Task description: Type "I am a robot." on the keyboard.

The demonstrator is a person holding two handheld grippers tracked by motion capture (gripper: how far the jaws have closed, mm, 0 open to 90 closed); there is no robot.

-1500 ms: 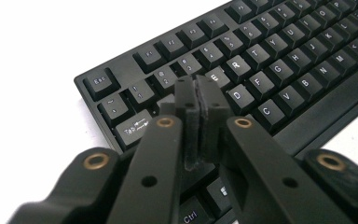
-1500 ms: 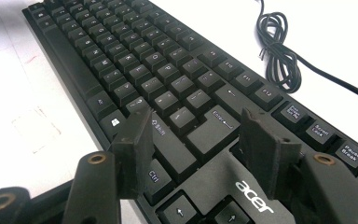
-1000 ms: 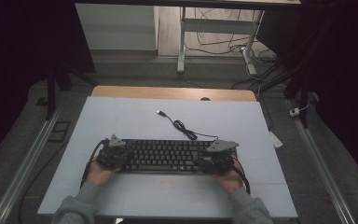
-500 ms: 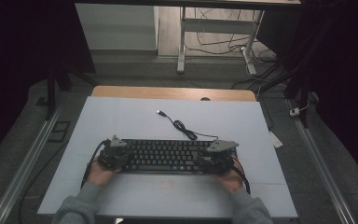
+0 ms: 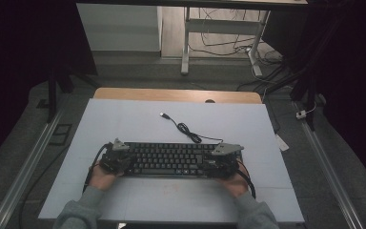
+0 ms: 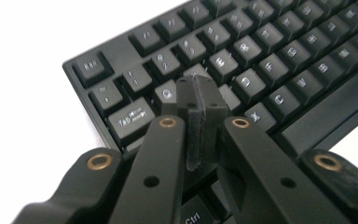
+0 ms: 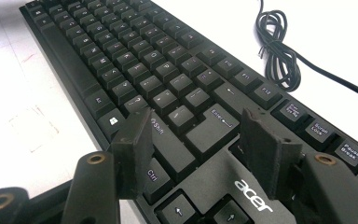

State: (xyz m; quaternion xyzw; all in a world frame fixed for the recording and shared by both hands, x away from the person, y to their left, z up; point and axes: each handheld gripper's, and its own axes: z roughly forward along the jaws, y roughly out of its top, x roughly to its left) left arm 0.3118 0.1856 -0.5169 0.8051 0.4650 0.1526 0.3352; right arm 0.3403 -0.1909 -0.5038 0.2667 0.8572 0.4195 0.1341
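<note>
Pale table (image 5: 124, 119), seen from above, bearing everything. Black keyboard (image 5: 171, 160) lying flat near the close edge, lengthwise between the two claws, likely set square so each hand can work one end.

Left claw (image 5: 116, 160) at the keyboard's left end, over the letter rows. Seen along its own jaws (image 6: 196, 100): pads pressed together, nothing between them, tip poised over the keys just past Tab (image 6: 131, 120), touching or just above, hard to say which. Pinched shut, probably to form one narrow point for pressing a single key rather than for gripping.

Right claw (image 5: 221, 160) at the right end. Seen along its own jaws (image 7: 198, 154): spread wide, holding nothing, Shift (image 7: 161, 128) and Enter (image 7: 212, 128) just ahead in the gap between them, logo plate directly beneath. Possibly spread to steady or straddle that end; contact with the case not clear.

Cable (image 5: 186, 130) running from the keyboard's far edge, loosely coiled beyond the right claw, well clear of both. USB plug (image 5: 163, 115) lying loose at its far end, unconnected.
</note>
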